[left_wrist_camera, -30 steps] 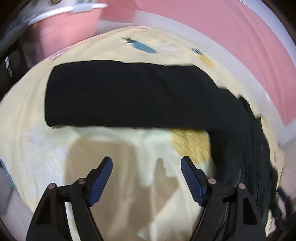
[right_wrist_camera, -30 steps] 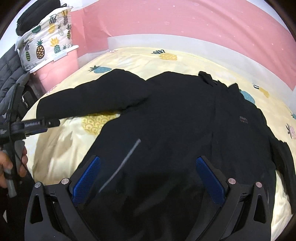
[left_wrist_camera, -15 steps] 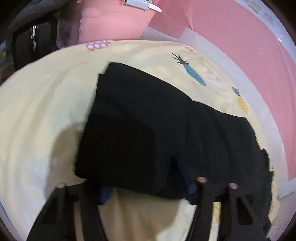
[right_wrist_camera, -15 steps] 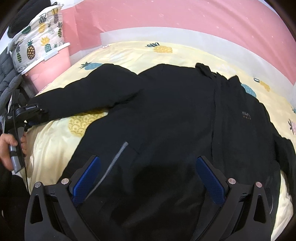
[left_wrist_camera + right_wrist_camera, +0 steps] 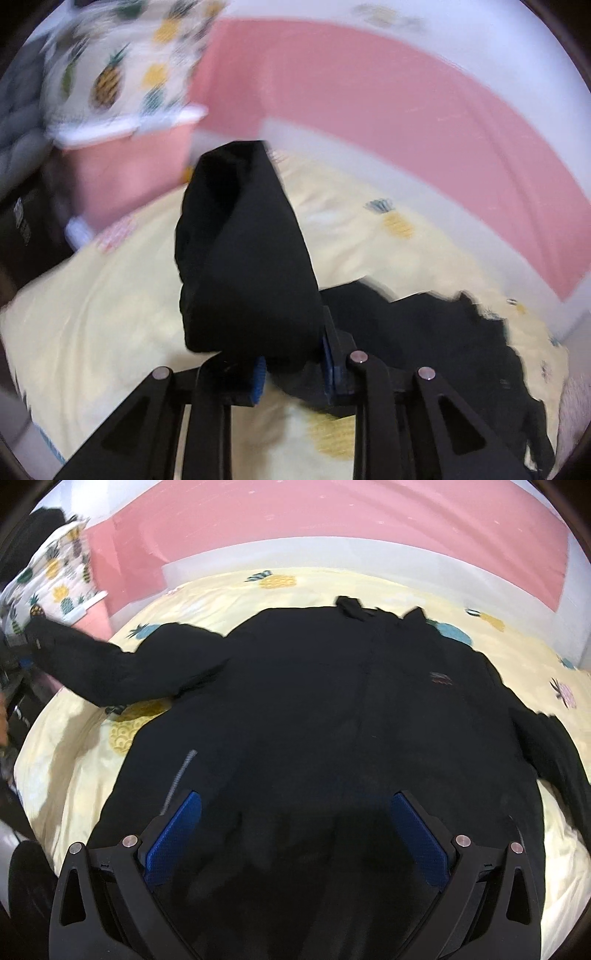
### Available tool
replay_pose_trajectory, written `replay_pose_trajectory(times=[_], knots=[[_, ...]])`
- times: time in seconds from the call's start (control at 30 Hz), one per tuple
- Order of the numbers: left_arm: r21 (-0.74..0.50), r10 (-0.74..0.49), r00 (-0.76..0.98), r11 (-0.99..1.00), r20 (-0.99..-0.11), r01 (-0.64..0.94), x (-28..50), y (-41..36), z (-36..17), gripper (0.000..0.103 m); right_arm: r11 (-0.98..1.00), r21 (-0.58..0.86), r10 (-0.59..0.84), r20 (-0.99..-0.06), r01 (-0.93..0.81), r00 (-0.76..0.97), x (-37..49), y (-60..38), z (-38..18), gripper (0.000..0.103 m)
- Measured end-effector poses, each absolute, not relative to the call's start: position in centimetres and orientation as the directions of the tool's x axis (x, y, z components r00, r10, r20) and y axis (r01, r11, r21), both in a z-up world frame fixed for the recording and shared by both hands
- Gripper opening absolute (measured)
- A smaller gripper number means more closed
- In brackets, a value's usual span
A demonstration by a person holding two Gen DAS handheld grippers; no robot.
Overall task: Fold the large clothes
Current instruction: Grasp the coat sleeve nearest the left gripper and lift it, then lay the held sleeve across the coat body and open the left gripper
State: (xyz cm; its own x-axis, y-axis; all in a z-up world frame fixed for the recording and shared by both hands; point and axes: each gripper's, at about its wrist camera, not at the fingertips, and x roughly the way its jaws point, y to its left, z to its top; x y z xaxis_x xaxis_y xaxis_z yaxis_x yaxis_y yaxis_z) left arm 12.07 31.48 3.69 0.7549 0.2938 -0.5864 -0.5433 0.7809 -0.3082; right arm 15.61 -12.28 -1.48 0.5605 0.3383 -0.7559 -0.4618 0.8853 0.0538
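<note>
The left gripper (image 5: 291, 373) pinches the sleeve (image 5: 243, 254), which runs from frame centre toward the jacket (image 5: 332, 738) at lower right, while the right gripper (image 5: 295, 834) hovers spread above it.

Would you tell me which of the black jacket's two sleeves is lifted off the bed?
The sleeve clamped in the left gripper; the other sleeve lies flat.

right tool (image 5: 295, 830): jaws wide, above black jacket (image 5: 332, 709) | jacket: on yellow bedsheet (image 5: 74, 746)

A yellow pineapple-print bedsheet (image 5: 229, 602) lies below a pink wall (image 5: 332, 513), beside a pineapple-print pillow (image 5: 122, 70).
</note>
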Motion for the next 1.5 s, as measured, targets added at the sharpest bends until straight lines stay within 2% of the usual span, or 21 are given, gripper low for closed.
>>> replay_pose_trajectory(times=[0.2,0.37,0.67,0.9,0.97,1.0,1.13,1.23,1.3,1.37,1.5], knots=[[-0.289,0.161,0.863,0.899,-0.479,-0.328,16.9,23.8,10.8,0.025,0.923,0.105,0.32,-0.745,-0.371,0.585,15.4,-16.5,-1.4,0.103],[-0.253,0.033,0.883,0.953,-0.468,-0.169,22.4,16.0,11.7,0.024,0.949,0.125,0.283,-0.746,-0.29,0.603,15.3,-20.6,-1.7,0.103],[-0.252,-0.193,0.774,0.967,-0.603,0.045,30.9,3.5,3.4,0.024,0.973,0.165,0.229,-0.77,-0.16,0.595,16.4,-26.5,-3.7,0.103],[-0.267,-0.282,0.624,0.956,-0.729,0.121,34.0,-3.7,-5.0,0.025,0.979,0.162,0.203,-0.784,-0.123,0.586,17.1,-28.7,-5.3,0.103],[-0.295,-0.325,0.588,0.944,-0.741,0.149,34.2,-4.4,-6.4,0.036,0.981,0.161,0.196,-0.789,-0.112,0.582,17.3,-29.1,-5.6,0.103],[-0.324,-0.36,0.554,0.931,-0.751,0.166,34.3,-4.8,-6.9,0.048,0.981,0.16,0.193,-0.79,-0.108,0.581,17.4,-29.2,-5.7,0.103],[-0.35,-0.405,0.514,0.914,-0.756,0.206,33.2,-5.7,-7.2,0.063,0.984,0.154,0.179,-0.79,-0.093,0.586,17.6,-29.7,-5.6,0.103],[-0.391,-0.455,0.558,0.889,-0.694,0.238,30.8,-4.0,-4.6,0.066,0.983,0.16,0.182,-0.776,-0.091,0.604,18.0,-29.8,-4.6,0.103],[-0.384,-0.441,0.599,0.894,-0.668,0.231,29.2,-1.8,-2.8,0.066,0.981,0.163,0.19,-0.765,-0.101,0.615,18.5,-29.5,-3.9,0.103],[-0.365,-0.399,0.648,0.91,-0.648,0.196,27.9,1.3,-1.4,0.066,0.978,0.174,0.208,-0.752,-0.117,0.625,19.4,-28.7,-3.1,0.103],[-0.282,-0.209,0.724,0.959,-0.657,0.021,26.5,9.5,-0.4,0.065,0.963,0.225,0.267,-0.735,-0.147,0.623,23.2,-26.6,-2.2,0.102]])
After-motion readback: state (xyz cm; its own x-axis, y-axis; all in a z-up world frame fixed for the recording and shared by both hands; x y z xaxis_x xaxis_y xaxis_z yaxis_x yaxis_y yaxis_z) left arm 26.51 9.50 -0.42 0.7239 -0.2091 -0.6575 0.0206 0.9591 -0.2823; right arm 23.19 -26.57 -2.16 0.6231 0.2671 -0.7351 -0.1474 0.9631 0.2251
